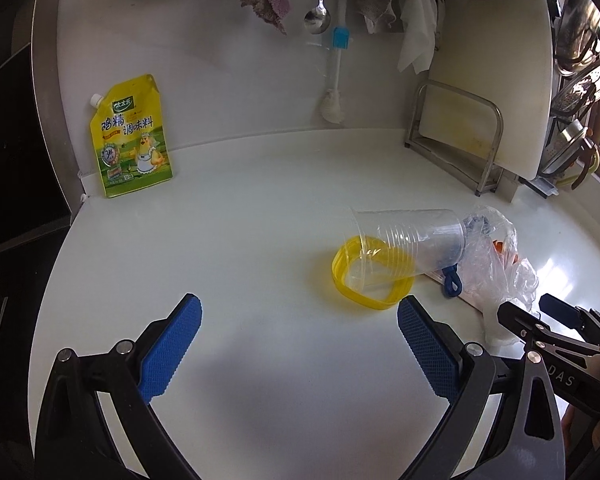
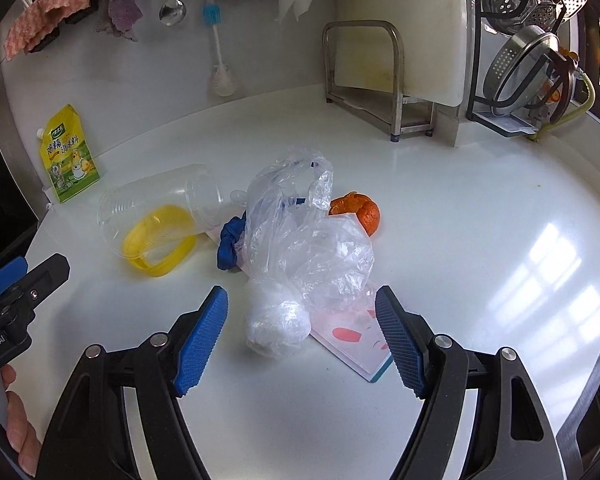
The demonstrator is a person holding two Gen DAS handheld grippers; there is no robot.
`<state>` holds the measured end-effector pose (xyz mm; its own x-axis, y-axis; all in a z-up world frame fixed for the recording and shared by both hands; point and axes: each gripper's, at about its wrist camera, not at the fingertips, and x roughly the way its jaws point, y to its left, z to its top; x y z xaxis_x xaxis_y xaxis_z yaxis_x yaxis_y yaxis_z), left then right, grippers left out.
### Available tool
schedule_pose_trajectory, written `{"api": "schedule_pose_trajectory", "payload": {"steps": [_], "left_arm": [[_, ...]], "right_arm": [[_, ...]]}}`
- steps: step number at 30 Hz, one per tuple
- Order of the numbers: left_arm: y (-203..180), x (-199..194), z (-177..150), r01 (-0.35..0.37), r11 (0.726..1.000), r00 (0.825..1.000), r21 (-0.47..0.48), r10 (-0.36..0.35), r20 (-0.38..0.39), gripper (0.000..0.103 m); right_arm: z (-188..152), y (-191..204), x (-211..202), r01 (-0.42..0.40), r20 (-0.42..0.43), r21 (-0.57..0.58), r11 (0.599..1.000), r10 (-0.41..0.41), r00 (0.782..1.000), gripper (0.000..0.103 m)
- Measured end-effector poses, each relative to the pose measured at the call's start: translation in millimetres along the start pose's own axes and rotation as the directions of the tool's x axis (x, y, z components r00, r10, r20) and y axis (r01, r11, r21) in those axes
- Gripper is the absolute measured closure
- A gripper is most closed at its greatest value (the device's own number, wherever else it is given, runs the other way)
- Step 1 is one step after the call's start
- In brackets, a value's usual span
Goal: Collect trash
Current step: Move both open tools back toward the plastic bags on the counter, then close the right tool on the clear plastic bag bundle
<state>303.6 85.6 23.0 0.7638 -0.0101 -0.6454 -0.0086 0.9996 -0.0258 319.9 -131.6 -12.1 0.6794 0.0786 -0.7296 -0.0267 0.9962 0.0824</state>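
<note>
A pile of trash lies on the white counter (image 2: pixel 460 200). It holds a crumpled clear plastic bag (image 2: pixel 300 240) with a white wad (image 2: pixel 276 324) at its near end, orange peel (image 2: pixel 360 210), a knotted blue item (image 2: pixel 230 248) and a pink-and-white packet (image 2: pixel 360 344). Left of these, a clear plastic cup (image 1: pixel 412 240) lies on its side over a yellow ring (image 1: pixel 364 296). My right gripper (image 2: pixel 302 308) is open, its pads either side of the wad without touching it. My left gripper (image 1: pixel 300 320) is open over bare counter, just short of the yellow ring.
A yellow seasoning pouch (image 1: pixel 132 140) leans on the back wall at the left. A steel rack (image 2: pixel 380 80) with a white cutting board (image 2: pixel 432 32) stands at the back right, beside a dish rack with strainers (image 2: pixel 524 60). Cloths, a spoon (image 1: pixel 318 16) and a brush hang above.
</note>
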Motion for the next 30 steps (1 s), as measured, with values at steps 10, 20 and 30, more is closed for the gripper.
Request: {"api": "schedule_pose_trajectory", "payload": {"steps": [10, 20, 30], "left_arm": [[-8.2, 4.5, 3.9, 0.001, 1.000, 1.000, 0.001, -0.001, 0.002, 0.006], [-22.7, 12.0, 9.5, 0.023, 1.000, 1.000, -0.003, -0.023, 0.002, 0.006], [-17.8, 28.5, 19.4, 0.025, 1.000, 1.000, -0.017, -0.025, 0.010, 0.006]], "right_arm": [[-0.1, 1.7, 11.6, -0.010, -0.027, -0.041, 0.999, 0.009, 1.000, 0.063], [5.5, -41.8, -14.9, -0.097, 0.023, 0.056, 0.994, 0.096, 0.995, 0.068], [4.7, -62.7, -24.6, -0.125, 0.069, 0.040, 0.991, 0.122, 0.990, 0.068]]}}
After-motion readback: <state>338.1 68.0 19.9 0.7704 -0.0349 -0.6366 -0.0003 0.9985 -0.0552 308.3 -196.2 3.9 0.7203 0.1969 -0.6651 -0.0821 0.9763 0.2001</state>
